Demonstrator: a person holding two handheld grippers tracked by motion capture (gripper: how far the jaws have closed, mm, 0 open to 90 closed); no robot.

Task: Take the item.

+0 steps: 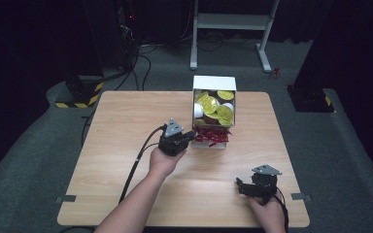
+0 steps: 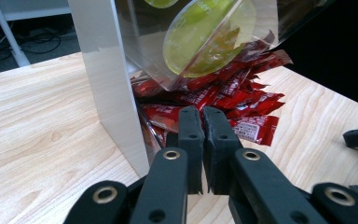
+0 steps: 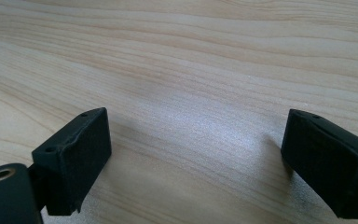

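Fingers (image 2: 190,135) of left gripper (image 2: 203,122) pressed together at red sachets (image 2: 242,109) spilling from white box (image 1: 213,83); nothing visibly pinched, print unreadable. Right gripper (image 3: 196,156) agape, empty, well apart from box, near table (image 1: 126,116) edge.

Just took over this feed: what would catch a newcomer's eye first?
The white box at the table's far edge, packed with yellow-lidded cups above a spill of red packets. The left gripper, jaws shut, sits right at those packets; the right gripper rests open near the front edge.
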